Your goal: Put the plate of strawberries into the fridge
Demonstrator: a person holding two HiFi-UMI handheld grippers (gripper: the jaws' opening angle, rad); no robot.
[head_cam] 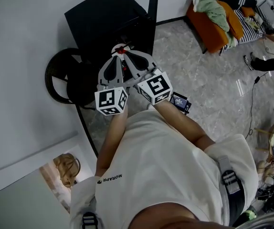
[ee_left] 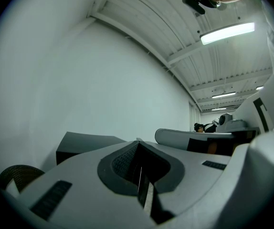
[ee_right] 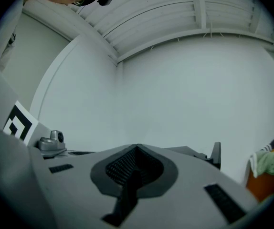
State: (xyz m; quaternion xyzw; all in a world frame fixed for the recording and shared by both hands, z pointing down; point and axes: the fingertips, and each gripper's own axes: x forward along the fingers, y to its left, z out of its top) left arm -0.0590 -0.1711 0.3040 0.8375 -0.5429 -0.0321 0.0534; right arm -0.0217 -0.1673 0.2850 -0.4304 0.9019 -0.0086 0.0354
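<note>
**Item: two grippers, both shut and empty, held over a black cabinet**

- Left gripper [head_cam: 115, 55]: jaws closed tip to tip in its own view [ee_left: 137, 142], nothing between them. Marker cube [head_cam: 111, 101] nearest the person.
- Right gripper [head_cam: 130, 54]: jaws likewise pressed together [ee_right: 137, 147], holding nothing. It is held just beside the left gripper, and their tips converge.
- Black cabinet [head_cam: 103, 18]: stands against the white wall [head_cam: 22, 56], directly below both sets of tips (whether this is the fridge cannot be told).
- Plate of strawberries: shows in no view, so its place relative to either pair of jaws cannot be told.
- Round dark woven stool [head_cam: 60, 82]: just left of the cabinet.
- Orange sofa [head_cam: 213, 27]: well apart, at upper right, heaped with cloth.
- Marble floor [head_cam: 213, 94].
</note>
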